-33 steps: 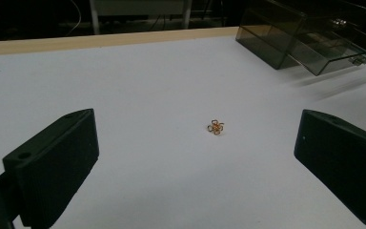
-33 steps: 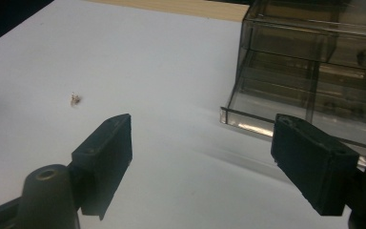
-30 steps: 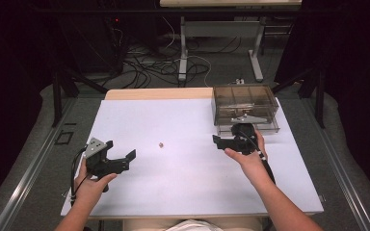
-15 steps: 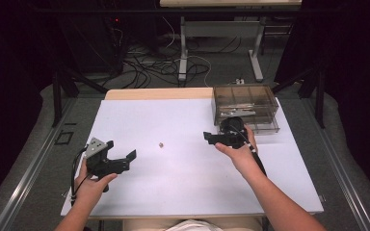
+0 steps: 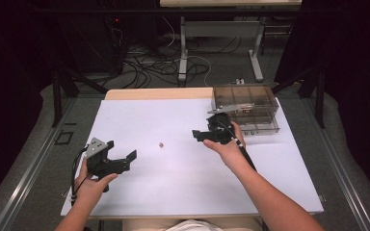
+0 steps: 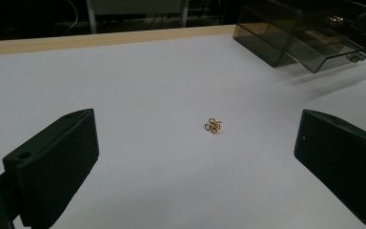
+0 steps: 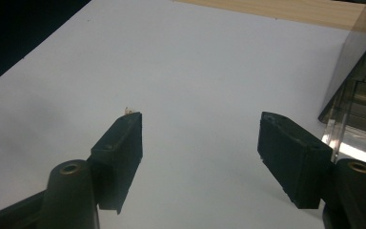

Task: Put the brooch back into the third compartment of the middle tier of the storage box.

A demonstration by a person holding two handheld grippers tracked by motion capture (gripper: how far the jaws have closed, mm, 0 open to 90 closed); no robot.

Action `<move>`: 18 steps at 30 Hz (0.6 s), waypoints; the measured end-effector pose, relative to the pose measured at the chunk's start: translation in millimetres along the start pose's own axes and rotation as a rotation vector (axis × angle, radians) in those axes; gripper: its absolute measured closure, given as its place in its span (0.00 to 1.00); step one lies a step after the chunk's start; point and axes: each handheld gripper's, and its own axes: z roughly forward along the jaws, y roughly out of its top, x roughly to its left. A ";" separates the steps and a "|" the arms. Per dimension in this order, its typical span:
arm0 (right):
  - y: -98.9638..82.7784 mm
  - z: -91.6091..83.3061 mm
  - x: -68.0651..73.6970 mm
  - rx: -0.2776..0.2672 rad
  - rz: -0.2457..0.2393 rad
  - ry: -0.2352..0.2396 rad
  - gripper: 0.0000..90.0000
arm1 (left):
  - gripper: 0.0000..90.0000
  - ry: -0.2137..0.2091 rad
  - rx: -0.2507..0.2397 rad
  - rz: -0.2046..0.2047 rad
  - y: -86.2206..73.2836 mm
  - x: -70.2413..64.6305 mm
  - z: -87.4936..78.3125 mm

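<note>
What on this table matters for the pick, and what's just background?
In play:
- small gold flower-shaped trinket, lying alone on the white table
- clear compartment box, far right
- right tool, jaws open
- left tool, jaws open

Background:
- cables on the floor
- desk legs beyond the table

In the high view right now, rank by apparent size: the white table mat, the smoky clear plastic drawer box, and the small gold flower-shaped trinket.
1. White table mat
2. Smoky clear plastic drawer box
3. Small gold flower-shaped trinket

A small gold wire trinket [image 6: 213, 125], looped like a flower, lies flat on the white table [image 5: 173, 178], well apart from the smoky clear box [image 5: 244, 107].
</note>
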 end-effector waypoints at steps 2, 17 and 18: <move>1.2 3.5 2.1 0.002 -0.002 0.005 0.35 | 0.02 0.001 0.000 0.007 0.1 0.4 0.0; 5.8 27.4 21.7 0.023 -0.022 0.043 0.38 | 0.02 -0.004 -0.001 0.000 0.1 -0.3 0.5; 5.8 27.4 21.7 0.023 -0.022 0.043 0.38 | 0.02 -0.003 -0.002 0.000 0.2 -0.3 0.5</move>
